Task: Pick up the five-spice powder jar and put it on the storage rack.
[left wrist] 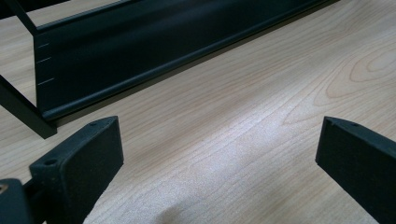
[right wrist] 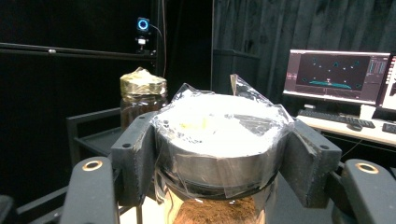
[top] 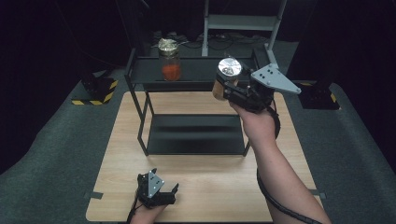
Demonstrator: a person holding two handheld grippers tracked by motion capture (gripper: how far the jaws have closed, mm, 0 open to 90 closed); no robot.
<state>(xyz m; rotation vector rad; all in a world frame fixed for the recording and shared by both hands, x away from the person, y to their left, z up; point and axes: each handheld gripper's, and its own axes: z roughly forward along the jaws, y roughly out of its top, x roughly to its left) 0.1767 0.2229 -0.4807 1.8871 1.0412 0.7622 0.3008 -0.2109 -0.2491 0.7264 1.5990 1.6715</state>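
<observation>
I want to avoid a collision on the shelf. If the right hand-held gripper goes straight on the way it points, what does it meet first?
Probably the jar with the gold lid on the rack's top shelf. It stands ahead, slightly left of the held jar in the right hand-held gripper; depth is unclear.

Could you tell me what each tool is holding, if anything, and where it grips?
The right tool clamps a jar by its plastic-wrapped lid. The left tool is open and holds nothing.
</observation>
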